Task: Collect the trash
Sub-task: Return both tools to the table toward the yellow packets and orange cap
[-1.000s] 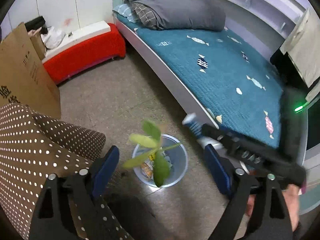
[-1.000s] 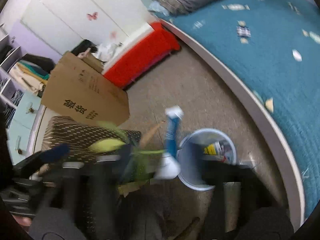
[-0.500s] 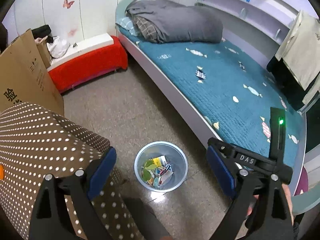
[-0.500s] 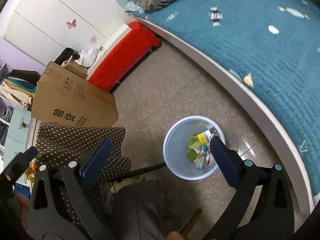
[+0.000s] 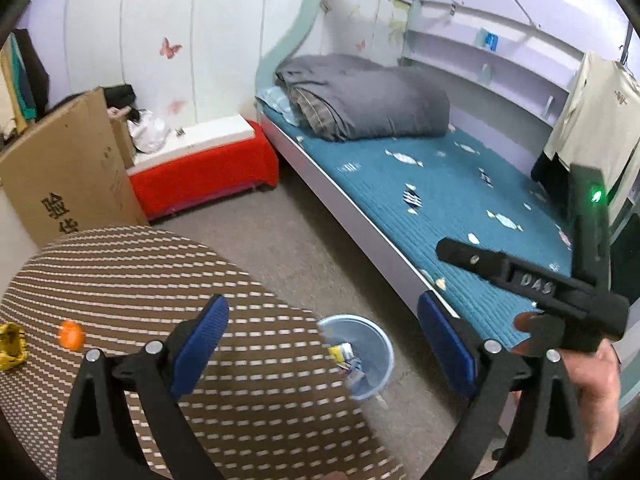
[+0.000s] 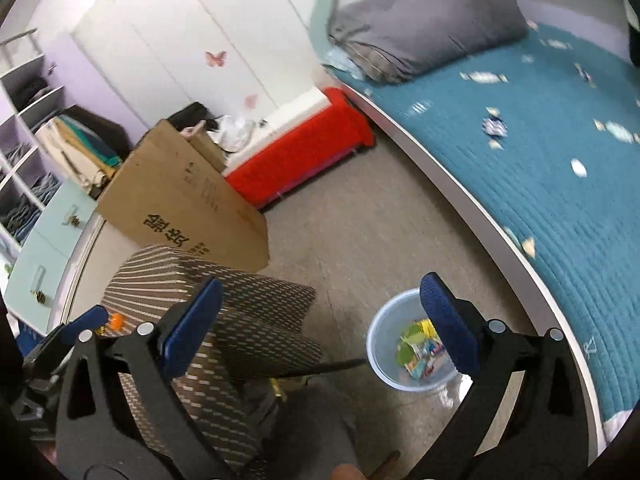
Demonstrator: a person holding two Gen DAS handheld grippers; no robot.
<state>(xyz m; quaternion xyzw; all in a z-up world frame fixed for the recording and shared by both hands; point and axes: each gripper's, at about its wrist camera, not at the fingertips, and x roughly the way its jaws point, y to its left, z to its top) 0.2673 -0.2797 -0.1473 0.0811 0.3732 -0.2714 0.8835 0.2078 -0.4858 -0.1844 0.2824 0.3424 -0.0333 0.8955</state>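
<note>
left gripper [image 5: 320, 332] — blue pads spread wide, nothing between them, over the near edge of the dotted brown stool [image 5: 160, 280]. right gripper [image 6: 320, 320] likewise spread and holding nothing. pale blue bin [image 6: 384, 344] stands on the floor between stool and bed [image 6: 560, 160], with wrappers and green leaves [image 6: 404, 354] inside. an orange scrap [image 5: 71, 334] and a yellow item [image 5: 10, 346] lie on the stool at far left — apart from both grippers.

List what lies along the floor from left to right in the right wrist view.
Cardboard box → polka-dot stool → blue trash bin → bed.
</note>
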